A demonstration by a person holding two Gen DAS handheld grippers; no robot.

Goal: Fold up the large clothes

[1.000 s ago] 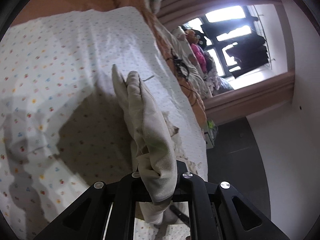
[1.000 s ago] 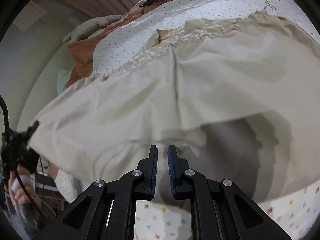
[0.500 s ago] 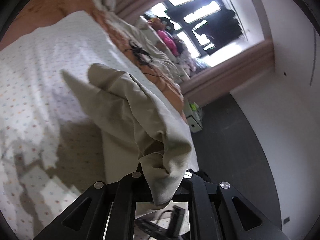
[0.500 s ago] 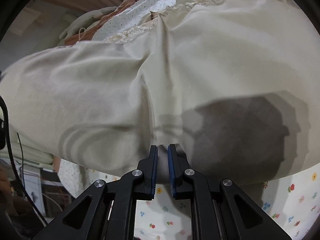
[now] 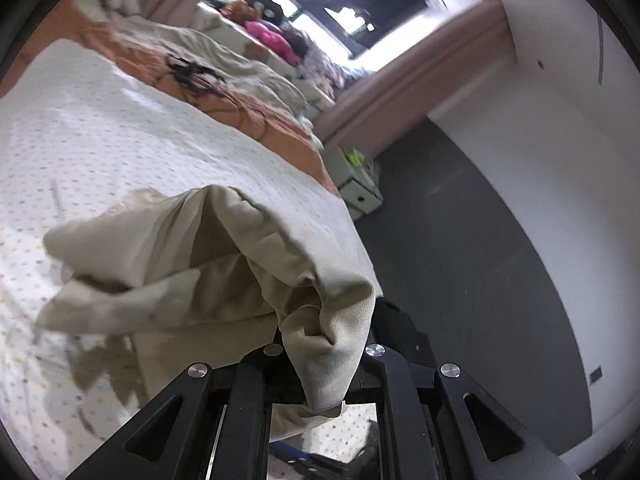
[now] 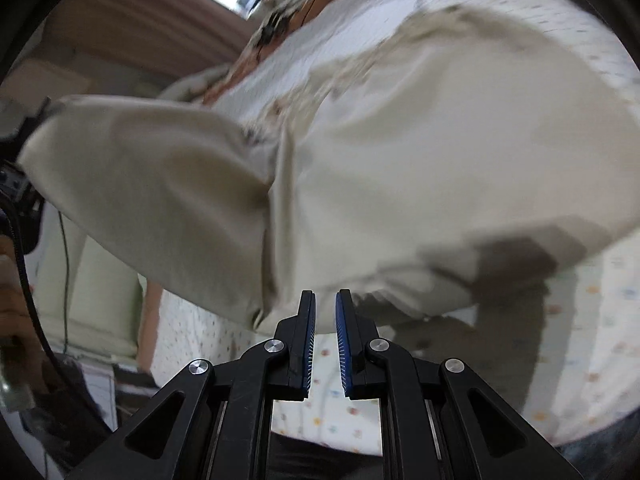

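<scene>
A large beige garment (image 5: 240,248) lies partly on the dotted white bed sheet (image 5: 120,140). My left gripper (image 5: 324,344) is shut on a bunched corner of it and holds that corner up above the bed's edge; the cloth hides the fingertips. In the right wrist view the garment (image 6: 400,160) spreads wide, with its left part lifted in a loose fold. My right gripper (image 6: 325,300) is shut to a narrow slit, with nothing between the blue pads (image 6: 310,332). The garment's hem hangs just beyond its tips.
An orange blanket (image 5: 248,120) with a tangle of black cable (image 5: 192,76) lies further up the bed. Dark floor (image 5: 460,240) and a small white drawer unit (image 5: 360,196) are to the right. A person's hand (image 6: 12,304) shows at the left.
My left gripper rose and swung with the held corner, dragging cloth over the bed. The right gripper slid sideways along the hem, which now lies just past its tips.
</scene>
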